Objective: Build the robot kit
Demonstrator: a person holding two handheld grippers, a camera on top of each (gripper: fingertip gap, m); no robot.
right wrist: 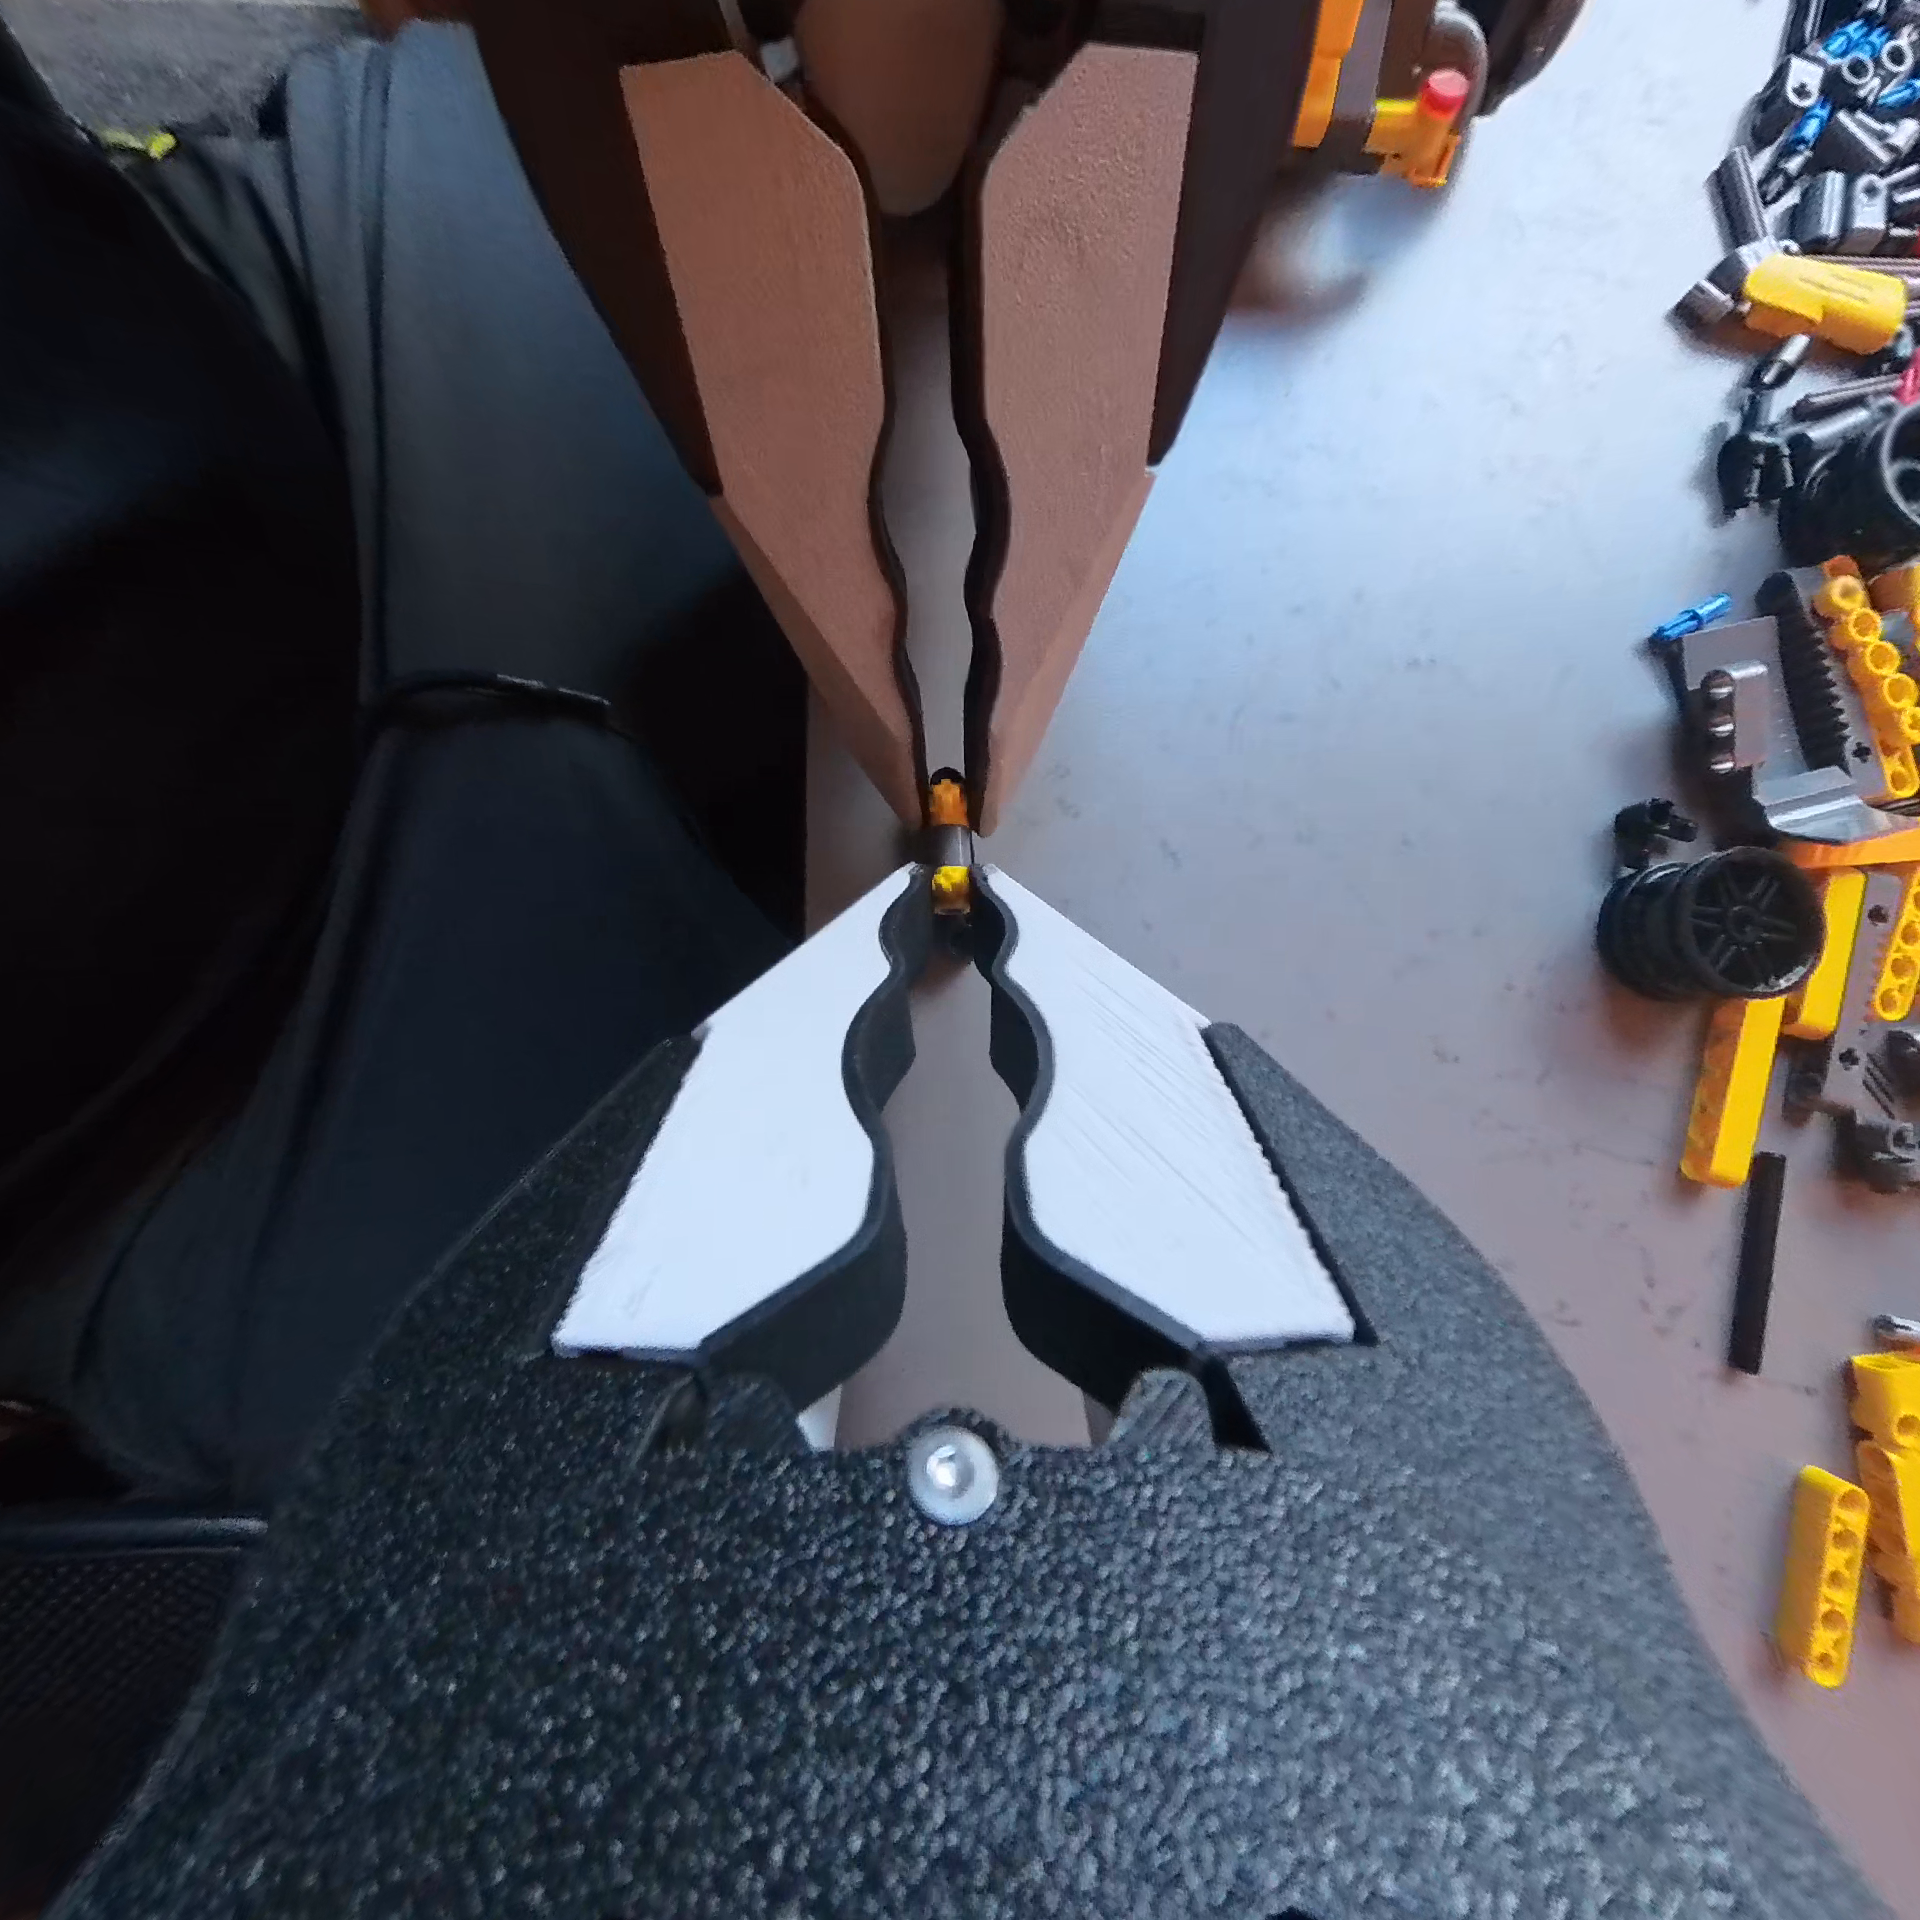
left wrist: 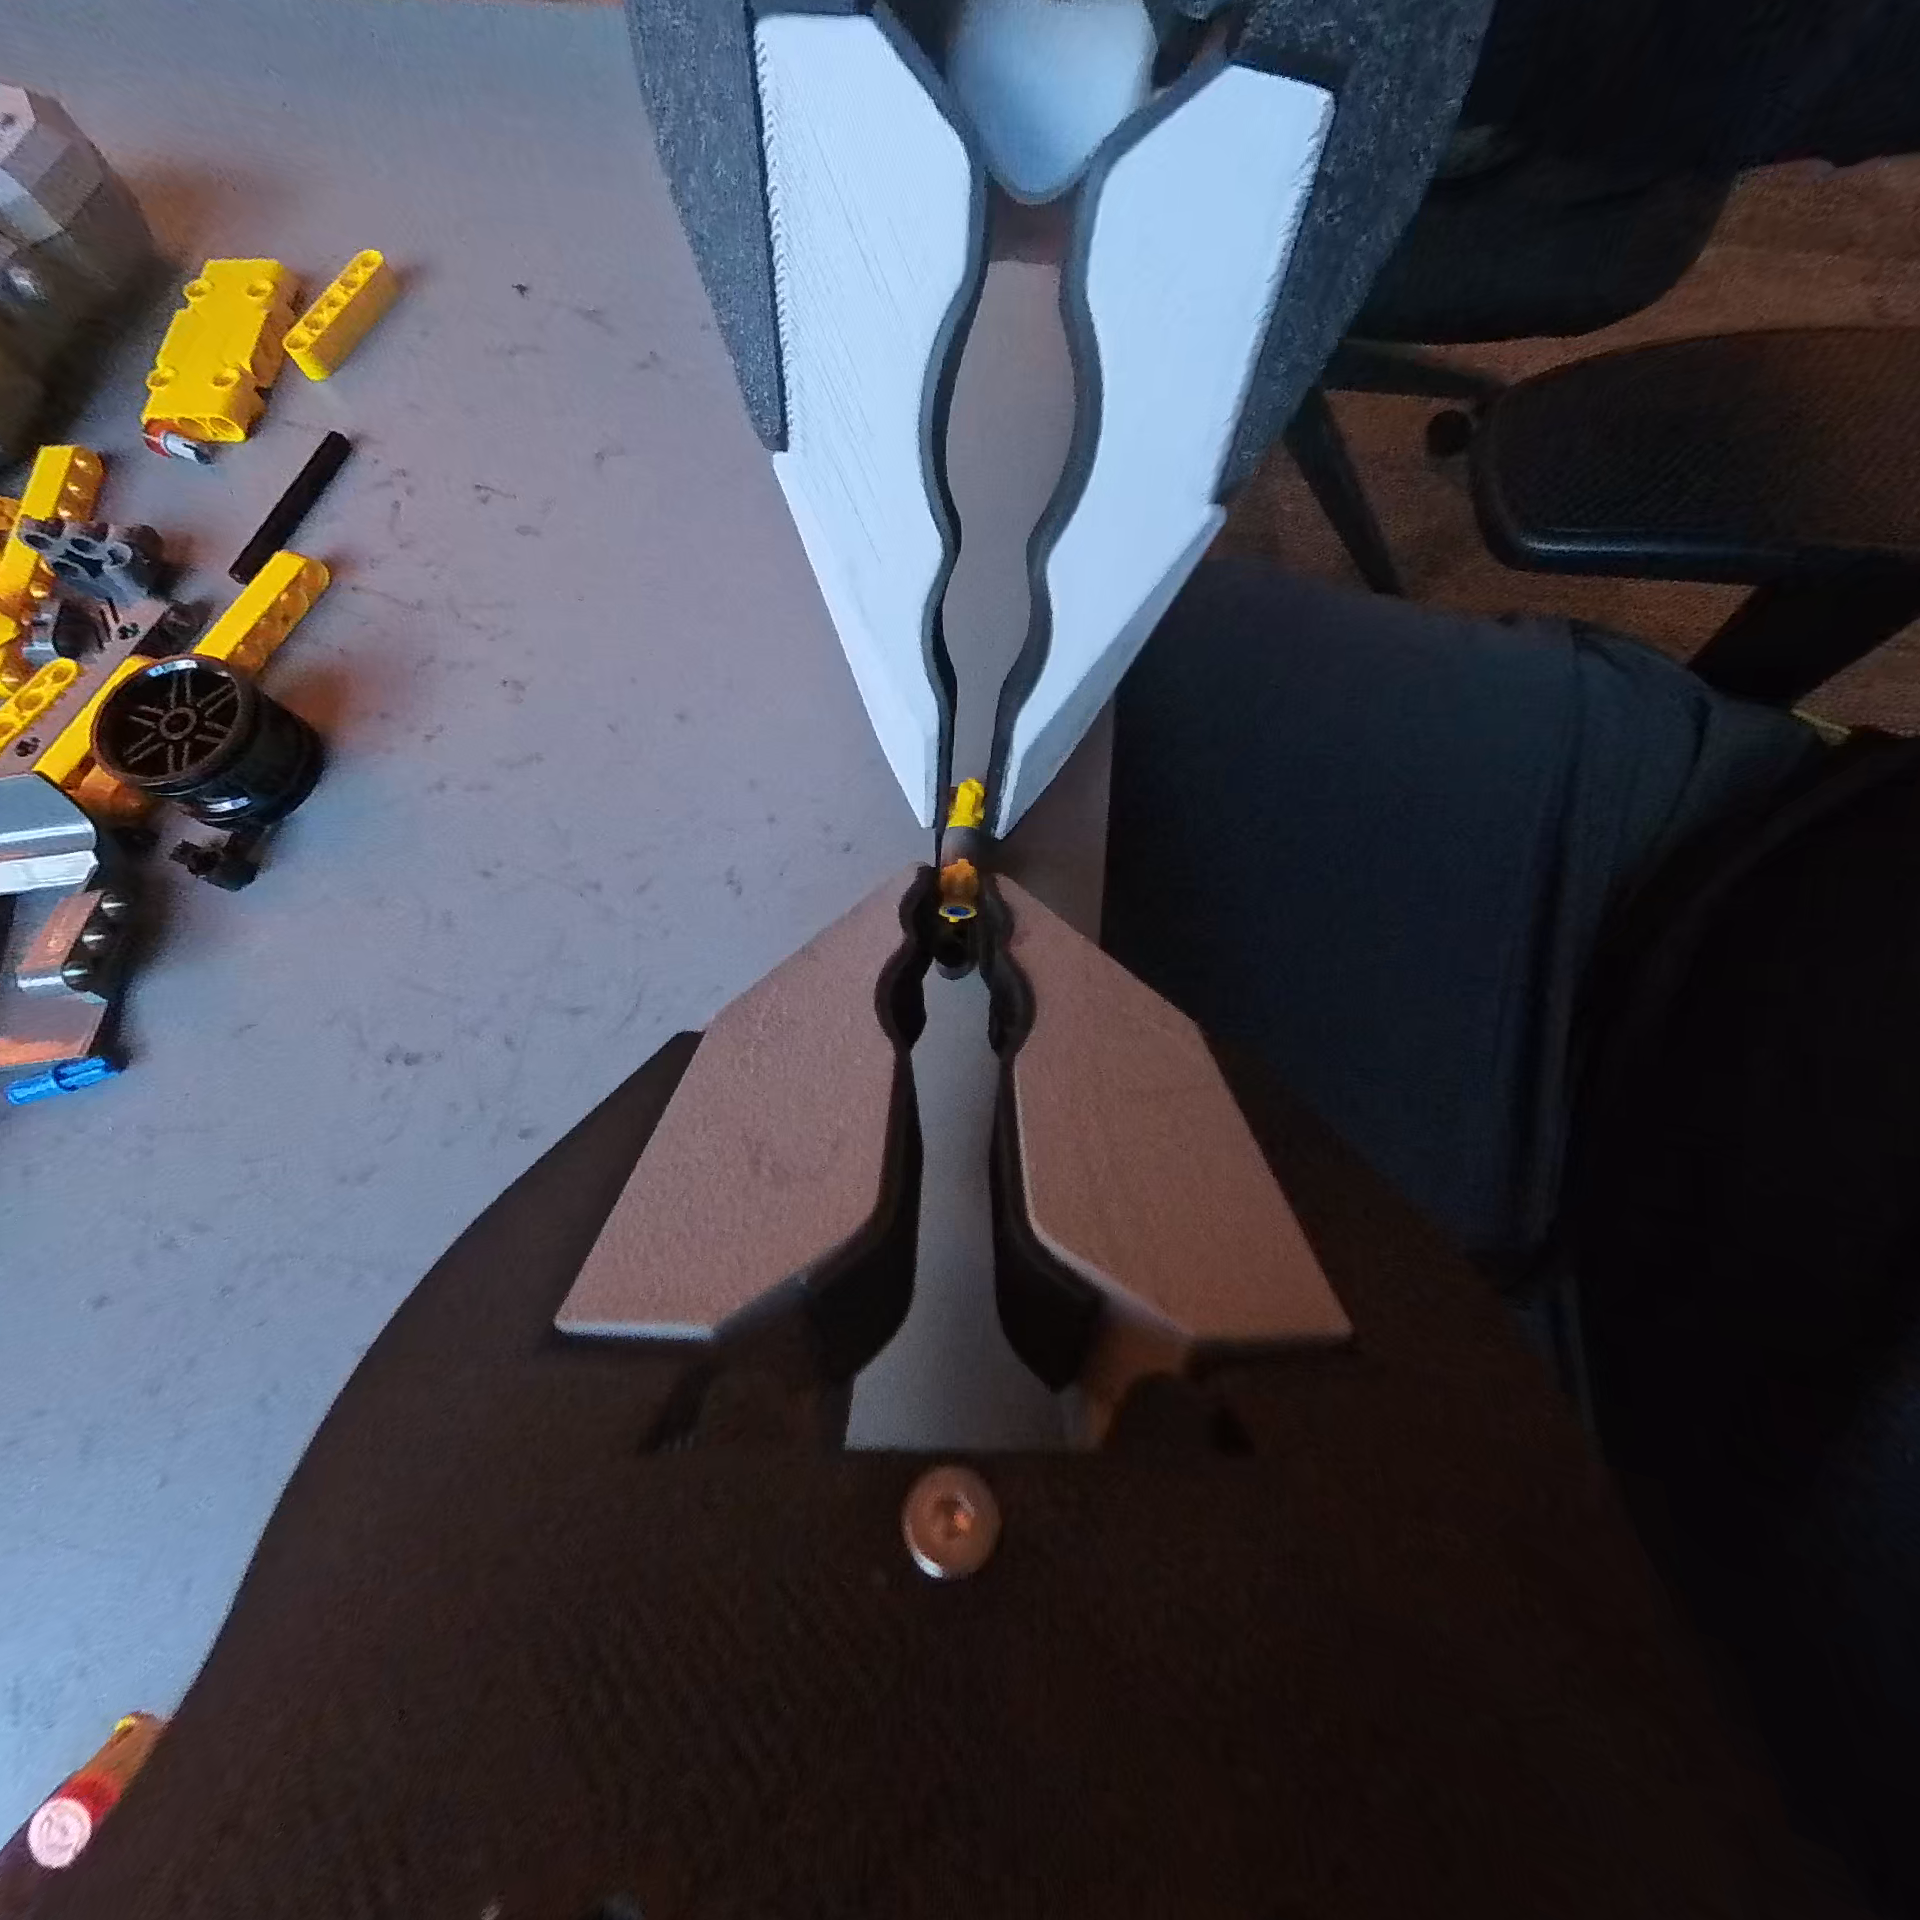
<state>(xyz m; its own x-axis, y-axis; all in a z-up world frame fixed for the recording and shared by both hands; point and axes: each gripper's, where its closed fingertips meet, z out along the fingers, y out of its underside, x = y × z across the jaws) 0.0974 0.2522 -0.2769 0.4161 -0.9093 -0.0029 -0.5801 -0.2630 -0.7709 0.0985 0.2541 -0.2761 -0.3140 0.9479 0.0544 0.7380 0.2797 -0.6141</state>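
Note:
A small yellow and dark pin piece [left wrist: 961,844] is held in the air over the grey table's edge [left wrist: 1081,810], between the two grippers, which meet tip to tip. My left gripper [left wrist: 954,906], with tan fingers [left wrist: 779,1122], is shut on its near end. My right gripper [left wrist: 966,812], with white fingers [left wrist: 862,416], comes from the top of the left wrist view and is shut on the other end. In the right wrist view the same piece [right wrist: 948,844] sits between my right gripper [right wrist: 951,891] below and the left gripper [right wrist: 948,808] above.
Loose yellow, grey and black building pieces lie on the table: a black wheel [left wrist: 177,727] [right wrist: 1714,925], a black axle [left wrist: 291,504] [right wrist: 1758,1257], a blue pin [left wrist: 62,1081], yellow beams [right wrist: 1818,1569]. A person's dark-clad leg [left wrist: 1351,883] and a black chair [left wrist: 1683,478] are beside the table edge. My two grippers' fingertips are within a few centimetres of each other.

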